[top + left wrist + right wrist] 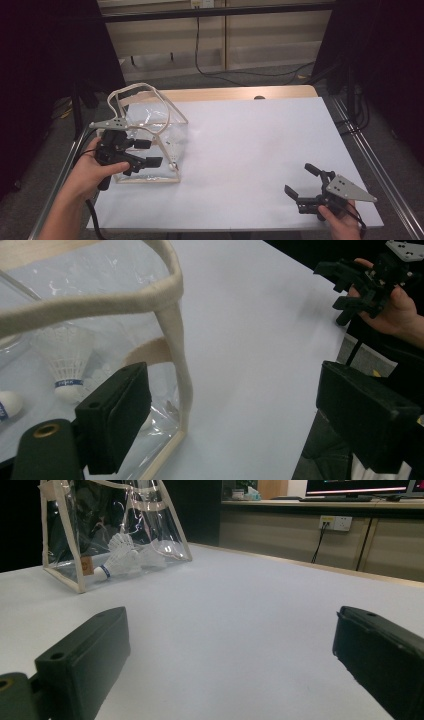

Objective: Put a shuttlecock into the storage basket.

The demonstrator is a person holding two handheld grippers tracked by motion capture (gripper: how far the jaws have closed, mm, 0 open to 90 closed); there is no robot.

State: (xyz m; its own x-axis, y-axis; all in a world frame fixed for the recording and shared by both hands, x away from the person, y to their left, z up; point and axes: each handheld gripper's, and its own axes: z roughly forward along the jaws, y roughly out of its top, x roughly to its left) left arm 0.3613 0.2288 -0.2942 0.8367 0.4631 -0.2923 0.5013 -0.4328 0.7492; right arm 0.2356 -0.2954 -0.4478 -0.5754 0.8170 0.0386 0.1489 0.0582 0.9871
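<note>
A clear plastic bag (172, 131) with cream trim and two cream handles (145, 92) stands at the table's left. Inside it lie white shuttlecocks (65, 365) (120, 560). My left gripper (148, 153) hovers at the bag's near side and points right, jaws open. In the left gripper view a handle strap (170, 315) loops above and runs down between the wide jaws of my left gripper (240, 415), close to the left pad, unpinched. My right gripper (300, 180) is held low at the near right, open and empty, well away from the bag (65, 575).
A white sheet (250, 150) covers the table, with a wooden strip (240, 93) bare along the far edge. Metal rails (375, 165) run along both sides. Cables (210, 70) trail on the floor behind. The person's right hand (395, 310) holds the far gripper (334, 286).
</note>
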